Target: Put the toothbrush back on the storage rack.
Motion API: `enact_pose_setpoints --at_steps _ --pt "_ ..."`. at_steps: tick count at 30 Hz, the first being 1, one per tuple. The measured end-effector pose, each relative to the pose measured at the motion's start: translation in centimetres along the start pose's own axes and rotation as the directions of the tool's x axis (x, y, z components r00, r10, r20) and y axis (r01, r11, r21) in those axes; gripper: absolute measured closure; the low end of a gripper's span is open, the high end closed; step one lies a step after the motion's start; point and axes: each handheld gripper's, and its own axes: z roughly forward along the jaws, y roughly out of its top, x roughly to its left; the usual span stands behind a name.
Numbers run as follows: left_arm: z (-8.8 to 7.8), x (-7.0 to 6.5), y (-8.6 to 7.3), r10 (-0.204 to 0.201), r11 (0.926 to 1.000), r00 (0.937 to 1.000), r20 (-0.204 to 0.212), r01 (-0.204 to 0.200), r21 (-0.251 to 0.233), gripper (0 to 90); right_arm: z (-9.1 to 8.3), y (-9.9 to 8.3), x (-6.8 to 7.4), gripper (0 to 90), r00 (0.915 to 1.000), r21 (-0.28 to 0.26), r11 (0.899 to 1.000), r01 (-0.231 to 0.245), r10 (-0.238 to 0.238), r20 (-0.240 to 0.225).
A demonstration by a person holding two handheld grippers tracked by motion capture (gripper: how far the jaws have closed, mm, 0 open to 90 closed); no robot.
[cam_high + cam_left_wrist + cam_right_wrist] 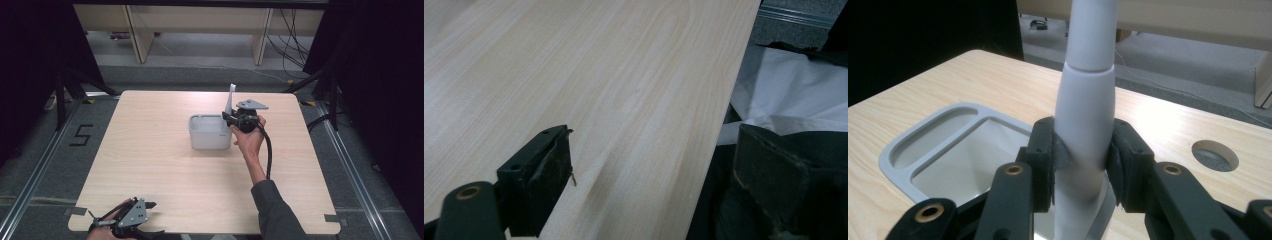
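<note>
While right tongs (pixel 1083 165) clasp one handle (pixel 1085 130), one bin (pixel 210 132)

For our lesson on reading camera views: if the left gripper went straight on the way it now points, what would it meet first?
Probably nothing at once: the left gripper points low along the bare table, its jaws apart, one past the edge. The way looks free; depth is unclear.

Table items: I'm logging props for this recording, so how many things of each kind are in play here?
Grey containers: 1, the container
White handled utensils: 1, the utensil, clamped in the right gripper
Grippers: 2, counting the left gripper
Total: 4
</note>
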Motion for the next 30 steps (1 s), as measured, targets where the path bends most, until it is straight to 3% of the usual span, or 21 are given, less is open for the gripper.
enact_pose_setpoints --at_steps 3,7,10,16,17,19,20,22,23,24,27,28,30 --pt "0.0 0.0 0.0 0.015 0.9999 0.9999 0.002 -0.015 0.005 14.9 0.2 -0.1 -0.1 66.3 0.9996 -0.006 1.000 0.027 -0.027 -0.005" --pt "0.0 0.0 0.0 0.016 0.9999 0.9999 0.002 -0.016 0.006 14.9 0.2 -0.3 0.3 66.4 0.9997 0.014 1.000 -0.022 0.022 0.013" --pt "0.0 0.0 0.0 0.003 1.0000 1.0000 0.000 -0.003 -0.006 14.8 0.3 -0.3 0.2 66.4 0.9999 0.013 1.000 -0.001 0.001 0.012" --pt "-0.2 0.2 0.1 0.030 0.9993 0.9995 0.006 -0.030 0.022 14.8 0.2 -0.3 0.2 67.7 0.9999 0.010 1.000 0.000 0.000 0.010" --pt "-0.1 0.1 0.0 0.029 0.9994 0.9995 -0.011 -0.029 0.019 14.8 0.2 -0.2 0.1 67.7 0.9998 -0.001 1.000 0.018 -0.018 0.011" --pt "-0.1 0.1 0.0 0.015 0.9999 0.9999 0.001 -0.015 0.003 14.9 0.1 -0.1 0.2 67.4 0.9998 0.004 1.000 0.019 -0.019 0.008" --pt "-0.1 0.0 0.0 0.017 0.9999 0.9999 -0.001 -0.017 0.003 14.9 0.1 -0.1 0.1 66.1 0.9992 0.000 0.999 0.036 -0.036 0.021" --pt "-0.1 -0.1 0.1 0.003 1.0000 0.9999 0.010 -0.003 0.002 14.8 0.0 -0.1 0.2 59.5 0.9999 0.001 1.000 -0.005 0.005 0.014" --pt "0.0 -0.1 0.0 -0.004 0.9999 1.0000 0.001 0.004 -0.013 14.8 0.0 -0.1 0.0 58.1 0.9997 -0.011 1.000 0.018 -0.018 0.015" --pt "0.0 -0.2 0.0 -0.010 0.9999 0.9999 -0.002 0.010 -0.014 14.9 -0.1 -0.1 0.1 57.7 1.0000 -0.001 1.000 0.006 -0.006 0.007" --pt "-0.1 -0.1 0.0 -0.001 0.9999 1.0000 0.002 0.001 -0.014 14.8 -0.4 -0.3 0.0 55.2 0.9996 -0.006 1.000 0.018 -0.018 0.024" --pt "-0.1 0.0 0.0 0.011 0.9999 0.9999 0.002 -0.011 0.001 14.8 -0.6 -0.3 0.0 52.3 0.9997 -0.004 1.000 -0.023 0.023 0.012" --pt "-0.1 0.0 0.1 0.015 0.9999 0.9999 0.004 -0.015 0.007 14.8 -0.7 -0.3 -0.2 49.6 0.9998 -0.008 1.000 -0.001 0.001 0.020"
